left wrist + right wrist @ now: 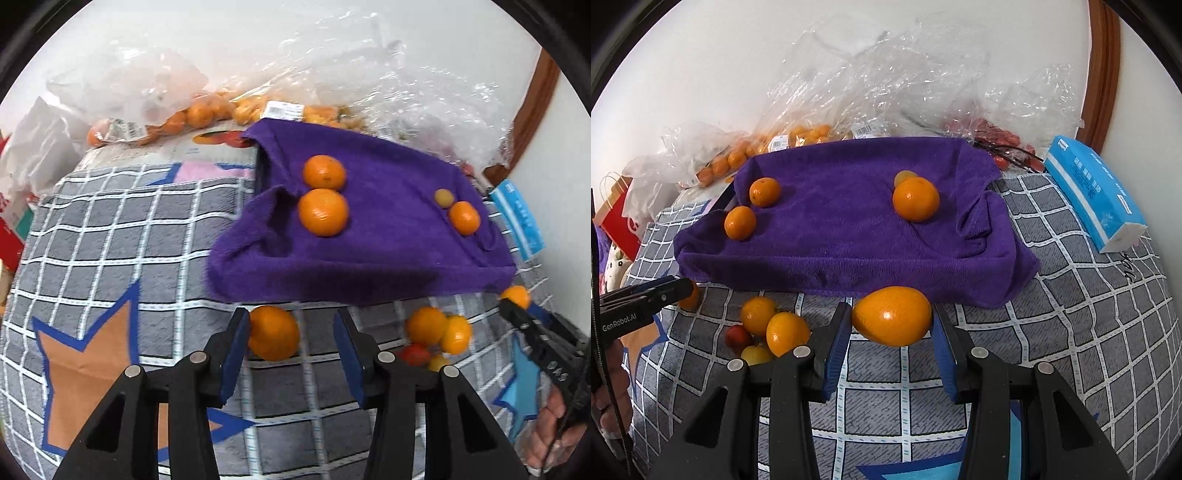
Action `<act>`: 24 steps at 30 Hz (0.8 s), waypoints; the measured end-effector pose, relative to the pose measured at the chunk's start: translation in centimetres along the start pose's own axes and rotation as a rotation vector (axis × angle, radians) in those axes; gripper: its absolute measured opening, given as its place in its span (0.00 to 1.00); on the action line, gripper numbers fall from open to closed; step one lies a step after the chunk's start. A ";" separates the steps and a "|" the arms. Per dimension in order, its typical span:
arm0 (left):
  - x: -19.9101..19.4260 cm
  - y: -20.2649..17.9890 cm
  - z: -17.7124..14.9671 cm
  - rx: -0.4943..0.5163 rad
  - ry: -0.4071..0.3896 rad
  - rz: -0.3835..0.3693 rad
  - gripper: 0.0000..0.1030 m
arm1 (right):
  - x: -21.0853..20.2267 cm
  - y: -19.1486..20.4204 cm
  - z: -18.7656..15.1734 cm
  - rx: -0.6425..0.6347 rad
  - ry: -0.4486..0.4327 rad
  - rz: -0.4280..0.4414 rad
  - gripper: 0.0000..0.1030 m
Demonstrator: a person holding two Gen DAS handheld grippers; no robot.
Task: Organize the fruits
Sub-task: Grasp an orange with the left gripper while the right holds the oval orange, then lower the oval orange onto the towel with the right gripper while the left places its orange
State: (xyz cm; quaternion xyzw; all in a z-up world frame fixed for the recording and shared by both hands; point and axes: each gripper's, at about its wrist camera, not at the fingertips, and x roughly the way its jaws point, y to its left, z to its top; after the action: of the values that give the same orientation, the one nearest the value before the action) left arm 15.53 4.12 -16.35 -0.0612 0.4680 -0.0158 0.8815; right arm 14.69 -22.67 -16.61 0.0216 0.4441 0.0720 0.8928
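A purple towel [369, 258] [849, 240] lies on the checked cover and carries three oranges [323, 212] [916, 199] and a small yellow-green fruit [444, 198]. My left gripper [291, 332] is open, with an orange [273, 332] on the cover against its left finger. My right gripper [891, 325] holds a large orange [892, 315] between its fingers; it shows from the side in the left wrist view [517, 306]. A small pile of two oranges, a red fruit and a yellow fruit [764, 328] [436, 332] lies in front of the towel.
Clear plastic bags of oranges [768, 147] and of red fruit [997, 136] stand behind the towel by the wall. A blue tissue pack [1089, 192] lies at the right. A red paper bag [618, 218] stands at the left edge.
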 end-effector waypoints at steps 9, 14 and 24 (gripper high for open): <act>1.5 1.4 -0.9 -0.045 0.046 -0.050 0.30 | 0.3 0.8 0.0 -0.020 0.011 -0.017 0.42; 1.4 1.3 -1.2 -0.047 0.050 -0.064 0.30 | 0.1 1.0 0.0 -0.022 0.004 -0.023 0.42; -1.1 0.4 0.2 -0.056 0.010 -0.088 0.30 | -2.4 0.1 1.5 -0.023 -0.061 -0.035 0.42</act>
State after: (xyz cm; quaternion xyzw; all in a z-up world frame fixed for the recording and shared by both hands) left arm 15.05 4.61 -15.37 -0.1061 0.4697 -0.0416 0.8754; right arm 14.42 -22.84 -13.83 0.0056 0.4164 0.0610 0.9071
